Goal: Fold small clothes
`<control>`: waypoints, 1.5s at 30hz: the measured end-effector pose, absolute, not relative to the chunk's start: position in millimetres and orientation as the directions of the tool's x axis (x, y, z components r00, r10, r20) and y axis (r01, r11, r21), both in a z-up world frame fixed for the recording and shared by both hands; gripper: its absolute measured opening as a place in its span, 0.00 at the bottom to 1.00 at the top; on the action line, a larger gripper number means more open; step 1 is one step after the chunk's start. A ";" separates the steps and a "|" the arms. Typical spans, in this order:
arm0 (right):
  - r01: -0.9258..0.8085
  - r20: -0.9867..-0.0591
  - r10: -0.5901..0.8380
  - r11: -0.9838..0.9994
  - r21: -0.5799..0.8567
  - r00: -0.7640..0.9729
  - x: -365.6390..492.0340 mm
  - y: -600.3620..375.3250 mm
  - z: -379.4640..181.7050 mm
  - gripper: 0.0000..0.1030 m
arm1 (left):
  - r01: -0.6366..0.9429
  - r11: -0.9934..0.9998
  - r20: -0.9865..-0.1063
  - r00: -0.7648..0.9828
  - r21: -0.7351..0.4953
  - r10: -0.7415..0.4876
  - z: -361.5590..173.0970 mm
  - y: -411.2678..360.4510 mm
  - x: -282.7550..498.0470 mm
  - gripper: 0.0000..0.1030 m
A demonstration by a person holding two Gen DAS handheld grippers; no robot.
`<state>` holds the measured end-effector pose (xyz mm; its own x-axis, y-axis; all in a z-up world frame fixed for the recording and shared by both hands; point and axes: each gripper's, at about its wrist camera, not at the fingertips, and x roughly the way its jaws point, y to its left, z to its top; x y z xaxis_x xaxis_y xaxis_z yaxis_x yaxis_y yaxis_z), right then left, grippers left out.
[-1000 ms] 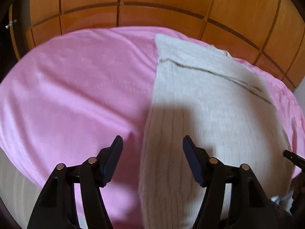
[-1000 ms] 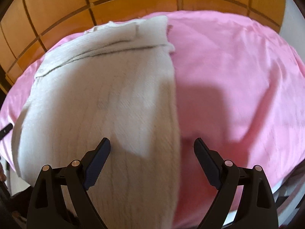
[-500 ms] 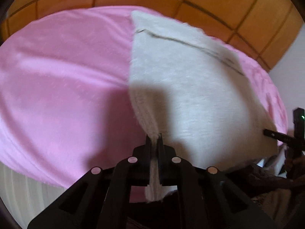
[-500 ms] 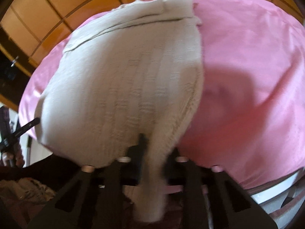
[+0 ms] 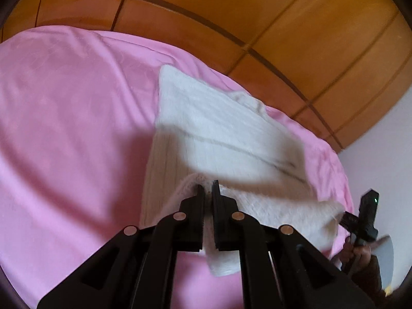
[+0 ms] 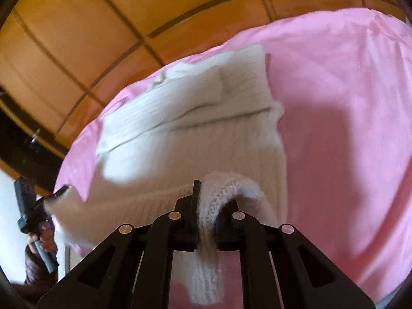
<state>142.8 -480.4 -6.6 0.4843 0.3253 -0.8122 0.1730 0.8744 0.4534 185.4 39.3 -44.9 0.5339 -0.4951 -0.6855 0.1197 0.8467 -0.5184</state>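
Fingers (image 5: pixel 198 193) of the left gripper (image 5: pixel 207 188) are seen pressed together on the near hem of the cream knit sweater (image 5: pixel 219 131), with a fold of the fabric pinched between them and a short tail hanging below. In the right wrist view the fingers (image 6: pixel 196 195) of the right gripper (image 6: pixel 206 200) are likewise clamped on a thick roll of the same hem, the ribbed edge bulging over the far finger and drooping beneath. Between the two grips the hem is held raised off the pink bedspread (image 5: pixel 64 128), while the far part of the sweater, toward the wooden wardrobe (image 5: pixel 257 13), lies flat on the bed. The sweater is judged soft, limp and fairly bulky: it sags wherever it is unsupported, and the open knit is likely to stretch if pulled hard. It is not judged slippery, since the fuzzy yarn should be gripped well by the pads, and nothing about it is fragile beyond the risk of snagged loops. A hold at the two hem corners, as taken, is judged the best one, because the edge is kept straight and taut enough to be carried evenly toward the collar end nearest the wardrobe. A grip nearer the middle would be expected to let the corners droop and the fold go crooked.
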 end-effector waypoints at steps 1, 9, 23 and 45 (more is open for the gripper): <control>0.191 -0.814 0.320 0.869 0.456 0.484 153.8 -483.5 -11.1 0.07 | 0.102 0.860 -0.699 0.538 -0.501 -0.471 -46.6 35.5 202.9 0.05; 0.220 -0.758 0.311 0.832 0.509 0.574 162.1 -502.7 -6.0 0.78 | -0.040 0.856 -0.705 0.589 -0.515 -0.396 -58.7 58.8 225.7 0.58; 0.183 -0.850 0.218 0.922 0.340 0.480 135.6 -474.4 -52.0 0.28 | 0.061 0.885 -0.772 0.464 -0.462 -0.435 -115.0 37.4 173.7 0.13; 0.148 -0.874 0.295 0.915 0.375 0.386 16.1 -477.9 -9.7 0.16 | -0.046 0.920 -0.817 0.478 -0.389 -0.322 -87.1 82.4 38.1 0.19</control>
<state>16.1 -477.9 -9.7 0.3858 0.2954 -0.8740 0.1481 0.9153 0.3747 38.1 82.4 -87.1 0.4781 -0.3221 -0.8171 -0.0457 0.9199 -0.3894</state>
